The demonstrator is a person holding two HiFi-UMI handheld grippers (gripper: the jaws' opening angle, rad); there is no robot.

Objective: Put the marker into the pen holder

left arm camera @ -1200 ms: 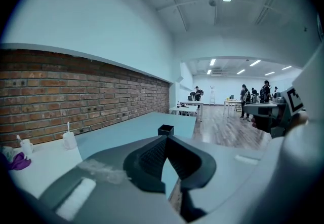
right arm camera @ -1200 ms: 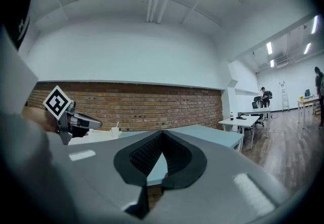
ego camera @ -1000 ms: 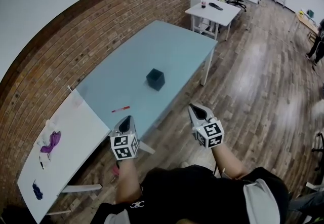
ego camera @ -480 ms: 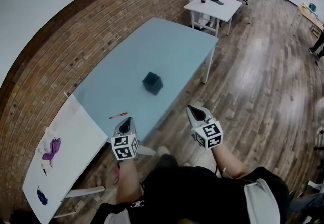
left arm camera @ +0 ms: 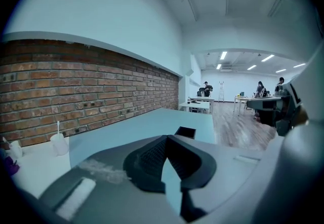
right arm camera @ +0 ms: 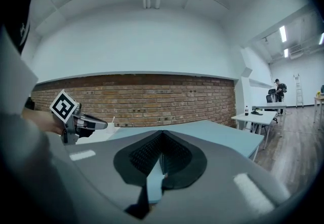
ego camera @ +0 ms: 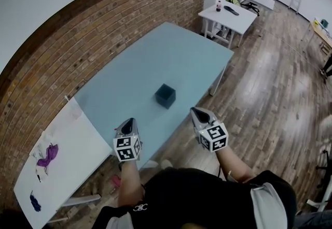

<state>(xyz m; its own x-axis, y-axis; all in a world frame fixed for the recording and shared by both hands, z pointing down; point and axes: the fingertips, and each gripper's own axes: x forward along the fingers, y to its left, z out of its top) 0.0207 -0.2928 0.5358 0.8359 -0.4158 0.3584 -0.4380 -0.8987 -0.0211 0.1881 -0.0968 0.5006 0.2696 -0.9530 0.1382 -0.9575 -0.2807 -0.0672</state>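
The pen holder (ego camera: 165, 96) is a dark, open-topped cube near the middle of the pale blue table (ego camera: 171, 52). The left gripper view shows this pen holder (left arm camera: 185, 132) just past the jaw tips. I cannot see the marker in any current view. My left gripper (ego camera: 128, 122) hovers over the table's near edge, shut and empty. My right gripper (ego camera: 198, 114) hangs to the right of that edge, over the floor, also shut with nothing in it. Both the left gripper (left arm camera: 166, 138) and the right gripper (right arm camera: 162, 136) show their jaws meeting at the tips.
A white table (ego camera: 78, 145) adjoins the blue one on the left, carrying a purple cloth (ego camera: 46, 153) and a white cup (left arm camera: 59, 143). A brick wall (ego camera: 78, 41) runs behind. A white desk (ego camera: 233, 15) and people stand far off on the wooden floor (ego camera: 270, 93).
The tables have slid nearer and the pen holder sits lower in the head view. The red marker, seen just ahead of the left gripper earlier, is out of sight. Both grippers stay shut.
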